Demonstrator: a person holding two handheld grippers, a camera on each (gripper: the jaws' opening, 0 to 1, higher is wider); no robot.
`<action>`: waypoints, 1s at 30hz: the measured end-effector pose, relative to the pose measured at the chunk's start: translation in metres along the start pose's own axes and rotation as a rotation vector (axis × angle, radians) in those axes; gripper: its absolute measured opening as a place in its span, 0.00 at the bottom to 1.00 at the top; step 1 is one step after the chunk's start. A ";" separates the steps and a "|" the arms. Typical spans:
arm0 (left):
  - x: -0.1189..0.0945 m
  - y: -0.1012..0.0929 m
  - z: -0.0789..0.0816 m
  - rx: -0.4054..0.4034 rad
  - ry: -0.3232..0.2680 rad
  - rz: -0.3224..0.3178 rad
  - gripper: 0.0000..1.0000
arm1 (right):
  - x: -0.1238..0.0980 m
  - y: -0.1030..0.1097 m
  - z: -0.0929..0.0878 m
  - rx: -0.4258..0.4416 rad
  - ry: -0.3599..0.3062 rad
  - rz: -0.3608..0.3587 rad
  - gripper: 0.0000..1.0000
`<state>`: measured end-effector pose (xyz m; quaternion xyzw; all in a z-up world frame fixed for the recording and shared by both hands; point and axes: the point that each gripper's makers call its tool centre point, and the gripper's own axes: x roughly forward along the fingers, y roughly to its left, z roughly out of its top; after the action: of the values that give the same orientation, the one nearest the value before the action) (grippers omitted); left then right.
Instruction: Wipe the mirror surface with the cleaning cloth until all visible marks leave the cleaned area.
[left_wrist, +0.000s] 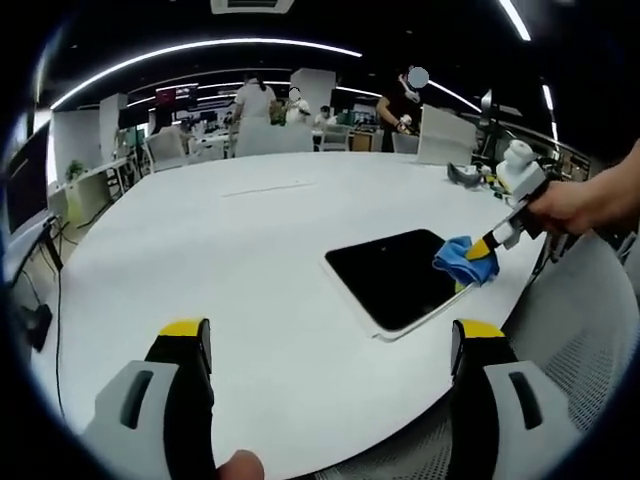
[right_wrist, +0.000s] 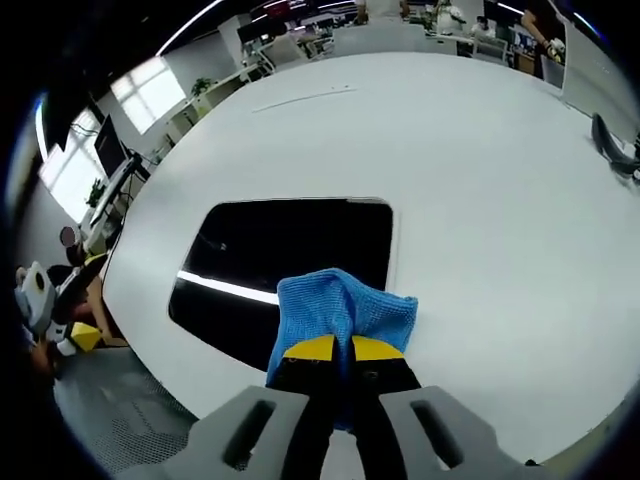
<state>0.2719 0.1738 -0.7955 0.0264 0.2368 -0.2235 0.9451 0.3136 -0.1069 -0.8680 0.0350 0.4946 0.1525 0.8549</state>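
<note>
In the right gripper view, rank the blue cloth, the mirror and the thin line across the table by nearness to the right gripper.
1. Blue cloth, pinched between the fingers of the right gripper, at the mirror's near edge.
2. Mirror, flat on the white table, just beyond the cloth.
3. Thin line, far across the table, upper left.

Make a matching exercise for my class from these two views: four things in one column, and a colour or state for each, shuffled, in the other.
Things:
1. cloth
2. mirror
3. left gripper
4. table

States:
A. white, round
B. open, holding nothing
C. blue, pinched in the right gripper
D. dark, lying flat with a white rim

Pairs: 1-C, 2-D, 3-B, 4-A
</note>
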 end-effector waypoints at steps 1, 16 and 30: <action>0.000 0.000 0.000 0.004 0.001 -0.001 0.99 | 0.001 0.000 0.001 -0.003 0.000 0.001 0.00; 0.002 -0.004 -0.005 0.013 0.029 -0.030 0.99 | 0.018 -0.006 0.032 -0.011 -0.018 0.018 0.00; 0.003 -0.003 -0.009 -0.006 0.048 -0.026 0.99 | 0.037 -0.016 0.069 -0.012 -0.076 0.001 0.00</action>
<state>0.2687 0.1711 -0.8043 0.0258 0.2607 -0.2341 0.9363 0.3934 -0.1051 -0.8673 0.0360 0.4609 0.1543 0.8732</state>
